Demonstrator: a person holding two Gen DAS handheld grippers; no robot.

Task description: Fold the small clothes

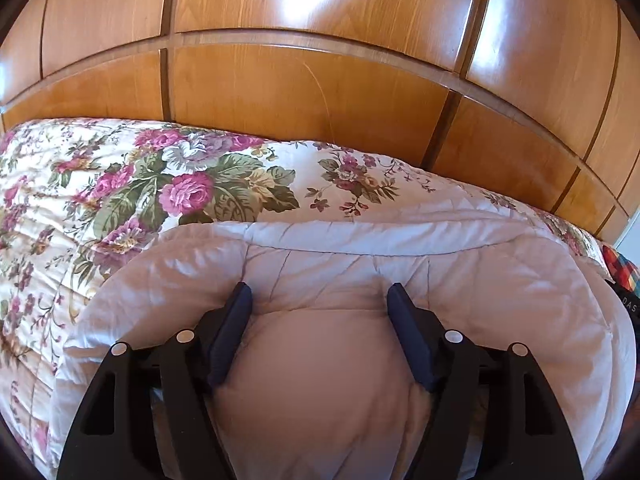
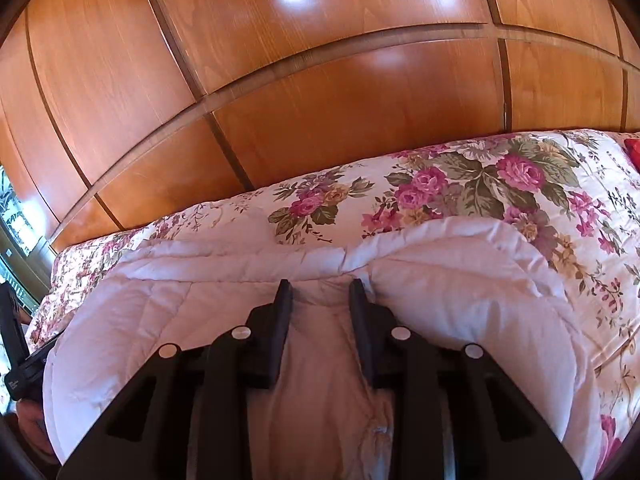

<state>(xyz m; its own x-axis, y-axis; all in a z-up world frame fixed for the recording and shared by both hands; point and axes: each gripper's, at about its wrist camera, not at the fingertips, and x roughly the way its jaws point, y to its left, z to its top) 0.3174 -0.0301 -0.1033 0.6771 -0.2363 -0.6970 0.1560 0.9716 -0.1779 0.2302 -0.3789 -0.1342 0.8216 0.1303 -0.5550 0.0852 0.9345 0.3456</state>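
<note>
A pale pink padded garment (image 1: 320, 380) lies on a floral bedspread (image 1: 120, 184), its far edge folded into a thick roll. My left gripper (image 1: 319, 296) stands open with a bulge of the cloth between its blue-padded fingers (image 1: 236, 320). In the right wrist view the same garment (image 2: 460, 292) fills the lower frame. My right gripper (image 2: 320, 284) has its black fingers (image 2: 284, 304) closer together, with a fold of the cloth bunched between them; they seem to pinch it.
A glossy wooden wardrobe (image 1: 304, 92) rises just behind the bed. A colourful checked cloth (image 1: 622, 264) lies at the right edge of the left wrist view. A black object (image 2: 16, 344) shows at the left edge of the right wrist view.
</note>
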